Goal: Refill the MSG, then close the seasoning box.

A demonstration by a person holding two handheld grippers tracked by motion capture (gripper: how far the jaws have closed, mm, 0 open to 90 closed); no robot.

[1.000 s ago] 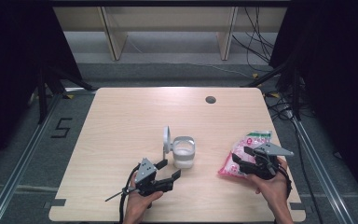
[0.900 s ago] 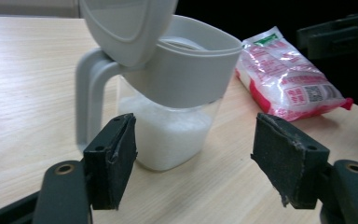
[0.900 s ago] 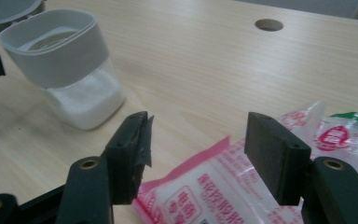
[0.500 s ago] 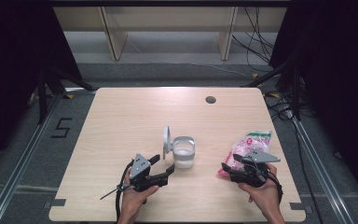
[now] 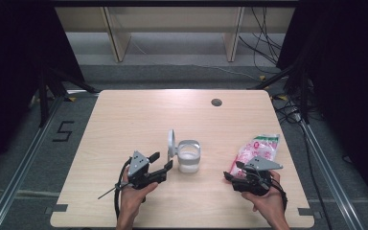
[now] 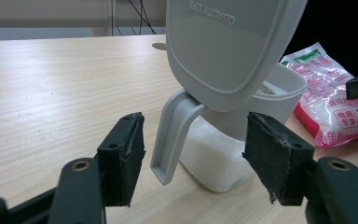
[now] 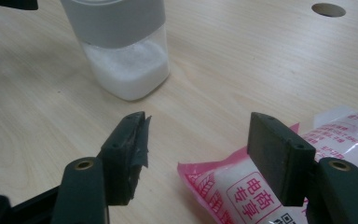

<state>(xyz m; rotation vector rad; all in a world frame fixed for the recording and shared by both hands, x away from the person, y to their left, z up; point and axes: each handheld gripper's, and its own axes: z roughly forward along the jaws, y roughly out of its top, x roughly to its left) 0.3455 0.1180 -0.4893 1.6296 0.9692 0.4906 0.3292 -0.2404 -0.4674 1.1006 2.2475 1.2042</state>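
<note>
The table (image 5: 124, 124) holds two things near the front edge: a jar (image 5: 189, 156) at the middle with its lid (image 5: 171, 143) flipped up on the left side, white powder low inside, and a pink bag (image 5: 256, 151) to its right, well apart from it. The work looks like refilling the jar from the bag, and the step in hand seems to be the approach: each tool is lining up on its thing, nothing yet gripped.

The left gripper (image 5: 162, 162) sits just left of the jar, jaws released and spread. In the left gripper view the lid's tab (image 6: 172, 140) hangs between the pads (image 6: 121, 158) without touching either. Its jaws have just been closing a little, with that tab in the gap. The right gripper (image 5: 233, 171) is at the near end of the bag, also released; in the right gripper view the bag's corner (image 7: 223, 186) lies below and between the jaws, not pinched.

Next, I judge, the right jaws must drop onto the bag's near edge and close flat on it, while the left steadies the jar or lid without tipping it.

Against the earlier frames, the left hand has drawn back toward the near-left, and the right hand has slid nearer, off the bag's middle to its near end. Jar and bag lie as they did.
</note>
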